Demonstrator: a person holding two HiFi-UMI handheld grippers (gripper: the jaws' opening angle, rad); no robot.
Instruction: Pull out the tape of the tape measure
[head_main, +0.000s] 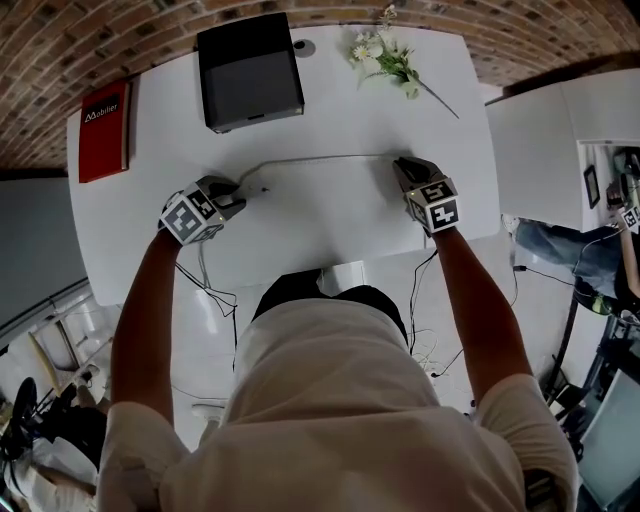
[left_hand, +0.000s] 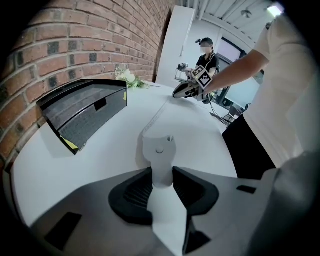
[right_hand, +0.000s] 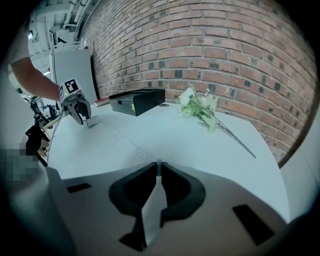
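Left gripper (left_hand: 162, 176) clamped on white tape measure case (left_hand: 159, 148); right gripper (right_hand: 157, 169) pinched shut on tape (head_main: 320, 158) tip, strip stretched straight ahead between them. Risk: thin tip slips the pads and the tape snaps back into the case.

Both bare forearms reach up from the lower half of the head view toward its middle. The left arm (head_main: 148, 300) runs up the left side to the left tool (head_main: 232, 192) at centre left, jaws pointing up and right; they press from both sides on the white tape measure (left_hand: 159, 150), held partly apart by its body. The right arm (head_main: 482, 300) rises on the right side to the right tool (head_main: 405, 168) at centre right, jaws angled up and left, pinched almost together on the end of the thin tape (right_hand: 135, 150). The tools sit well apart, roughly level, marker cubes (head_main: 190, 218) facing up
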